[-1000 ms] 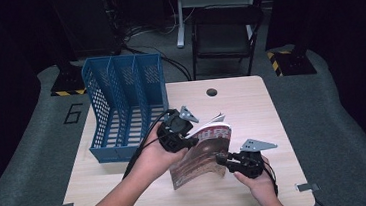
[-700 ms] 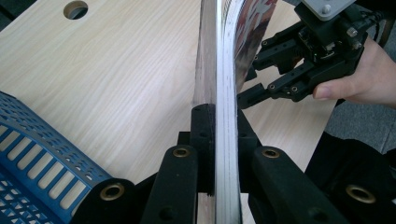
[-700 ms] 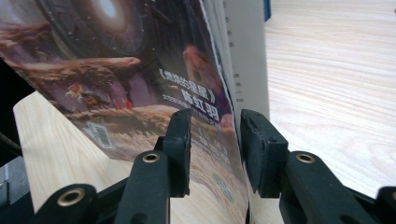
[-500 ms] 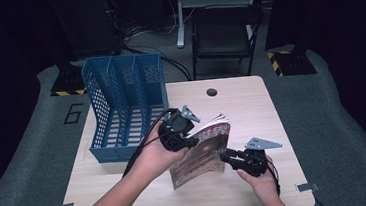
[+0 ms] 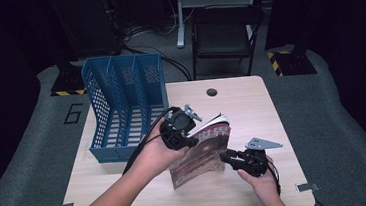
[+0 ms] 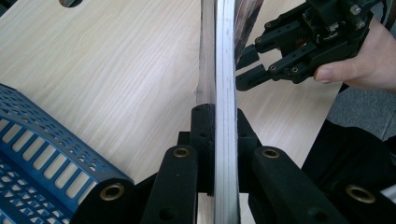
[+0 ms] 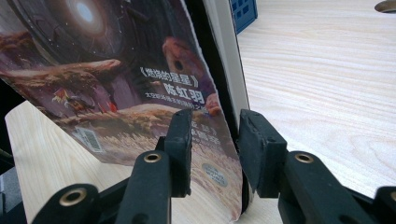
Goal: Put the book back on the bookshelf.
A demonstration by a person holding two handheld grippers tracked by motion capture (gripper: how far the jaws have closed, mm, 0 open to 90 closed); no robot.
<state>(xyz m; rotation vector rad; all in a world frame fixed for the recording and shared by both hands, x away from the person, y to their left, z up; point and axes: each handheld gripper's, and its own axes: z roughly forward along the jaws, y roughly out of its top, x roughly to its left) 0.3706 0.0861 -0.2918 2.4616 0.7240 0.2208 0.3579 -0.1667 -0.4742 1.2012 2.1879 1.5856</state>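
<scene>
- High view, far left: blue file rack (image 5: 126, 105) lying near the desk's (image 5: 251, 102) left edge, three slots open toward the middle, nothing in them.
- Just right of the rack: left gripper (image 5: 185, 128) clamped on the top edge of a magazine (image 5: 203, 154); in the left gripper view, pads (image 6: 201, 140) pressed flat on both sides of the page block (image 6: 225, 93), no gap showing.
- Middle of the desk, toward the near edge: magazine held up on edge and tilted, cover facing the person, lower corner seemingly resting on the wood; too small to be sure of contact.
- Right of the magazine: right gripper (image 5: 228, 156) straddling the cover's free edge, jaws part-way apart; in the right gripper view (image 7: 215, 149), left pad in front of the loose cover, right pad beyond the white pages, cover bowed away from the block, neither pad plainly pressing, so not yet a grip.
- Likely step: gathering cover and pages together before steering the magazine into a rack slot.
- Best done by closing the right jaws squarely across the whole thickness, cover included, near the lower edge.
- Left clamp better kept firm until the right one bites; otherwise a risk of the cover flapping open or the magazine sagging.
- Then level the spine with the slot before sliding toward the rack.
</scene>
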